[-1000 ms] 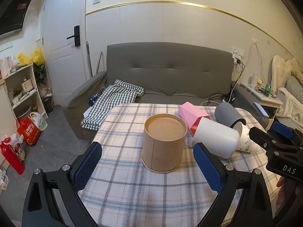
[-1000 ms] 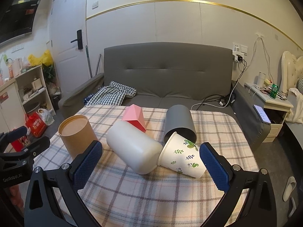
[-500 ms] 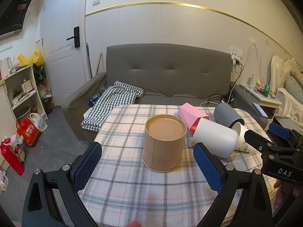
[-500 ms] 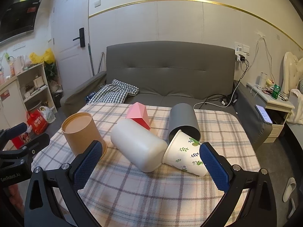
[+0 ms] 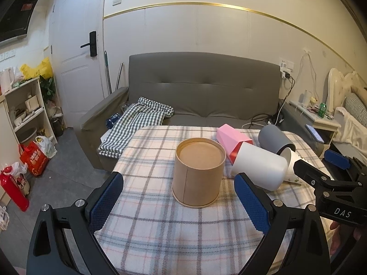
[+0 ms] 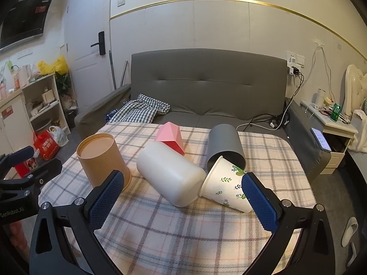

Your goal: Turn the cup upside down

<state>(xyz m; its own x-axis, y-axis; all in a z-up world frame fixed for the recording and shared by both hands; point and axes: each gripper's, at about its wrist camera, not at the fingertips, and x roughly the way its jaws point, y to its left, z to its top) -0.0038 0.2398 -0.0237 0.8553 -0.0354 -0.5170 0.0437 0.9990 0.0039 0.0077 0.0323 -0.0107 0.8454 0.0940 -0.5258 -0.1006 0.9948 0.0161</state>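
Observation:
A brown cardboard cup [image 5: 197, 171] stands base-up on the plaid table, also in the right wrist view [image 6: 102, 157]. A white cup [image 6: 169, 174], a grey cup [image 6: 224, 146], a leaf-printed paper cup [image 6: 226, 189] and a pink cup [image 6: 170, 137] lie on their sides beside it. My left gripper [image 5: 179, 202] is open and empty, just in front of the brown cup. My right gripper [image 6: 181, 200] is open and empty, in front of the white and leaf-printed cups.
The table [image 5: 160, 229] wears a plaid cloth. A grey sofa [image 5: 201, 96] with a checked cloth [image 5: 135, 123] stands behind it. A shelf [image 5: 25, 112] and bags are on the left, a nightstand [image 6: 330, 135] on the right.
Both grippers have drawn back and risen slightly; the cups look a little farther off. No cup has moved.

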